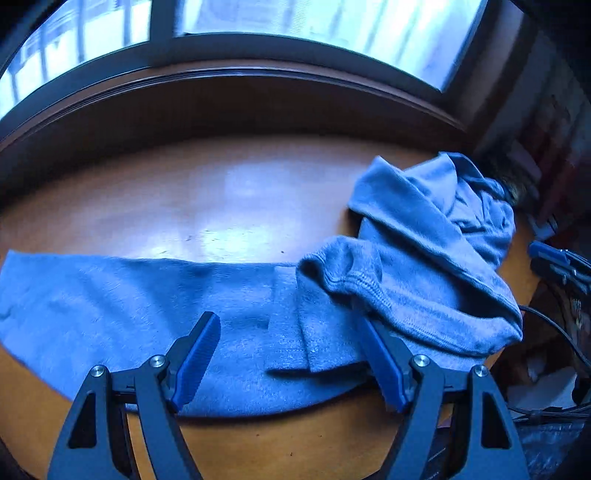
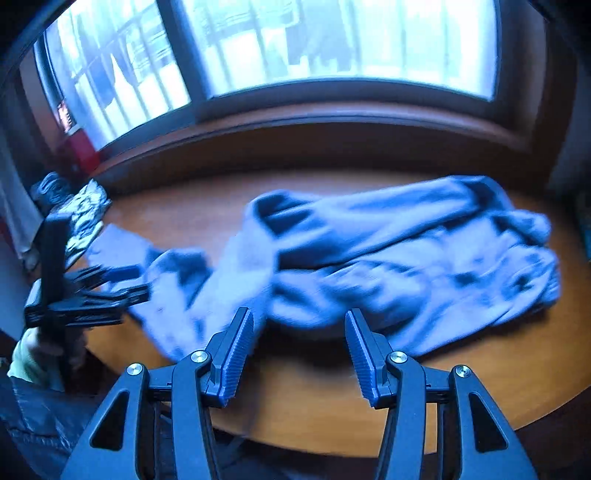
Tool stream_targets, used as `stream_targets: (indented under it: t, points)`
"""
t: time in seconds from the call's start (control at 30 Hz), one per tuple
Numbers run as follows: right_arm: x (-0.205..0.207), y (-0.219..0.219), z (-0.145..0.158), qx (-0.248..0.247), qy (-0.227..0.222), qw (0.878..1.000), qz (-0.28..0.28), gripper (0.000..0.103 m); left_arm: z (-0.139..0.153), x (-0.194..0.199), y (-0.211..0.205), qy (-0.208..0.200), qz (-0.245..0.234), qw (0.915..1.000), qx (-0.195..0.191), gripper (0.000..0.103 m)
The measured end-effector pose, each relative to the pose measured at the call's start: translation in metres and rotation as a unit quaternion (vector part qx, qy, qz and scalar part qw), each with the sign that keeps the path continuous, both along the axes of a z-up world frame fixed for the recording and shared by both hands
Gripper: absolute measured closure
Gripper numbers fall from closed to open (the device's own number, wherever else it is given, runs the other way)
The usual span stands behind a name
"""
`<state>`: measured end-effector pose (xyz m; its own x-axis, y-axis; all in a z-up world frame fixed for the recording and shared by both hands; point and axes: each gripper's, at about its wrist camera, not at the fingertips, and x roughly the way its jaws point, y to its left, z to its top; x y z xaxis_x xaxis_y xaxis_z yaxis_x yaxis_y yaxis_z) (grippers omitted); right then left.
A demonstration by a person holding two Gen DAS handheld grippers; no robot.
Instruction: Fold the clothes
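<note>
Wooden table [image 1: 229, 195] under a window [image 1: 332, 26], grey-blue garment [image 1: 406, 266] flat at left, bunched at right, left gripper [image 1: 288, 332] wide apart above it, empty, right gripper [image 2: 299, 332] opening, nothing between its pads.

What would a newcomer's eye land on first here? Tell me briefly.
First the blue garment sprawled over the wooden table: flat on the left, bunched into a heap on the right. Next the left tongs, open just above the flat part, and the bright window behind the table.
</note>
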<state>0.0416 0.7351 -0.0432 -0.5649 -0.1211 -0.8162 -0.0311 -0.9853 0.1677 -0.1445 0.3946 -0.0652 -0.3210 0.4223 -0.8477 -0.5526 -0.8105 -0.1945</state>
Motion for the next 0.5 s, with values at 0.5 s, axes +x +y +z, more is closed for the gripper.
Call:
stream_targets:
  t: [0.5]
  points:
    - [0.006, -0.055, -0.053, -0.059, -0.039, 0.995, -0.075, 0.051, -0.014, -0.002, 0.002, 0.009, -0.109, 0.9937, 0.023, 0.038]
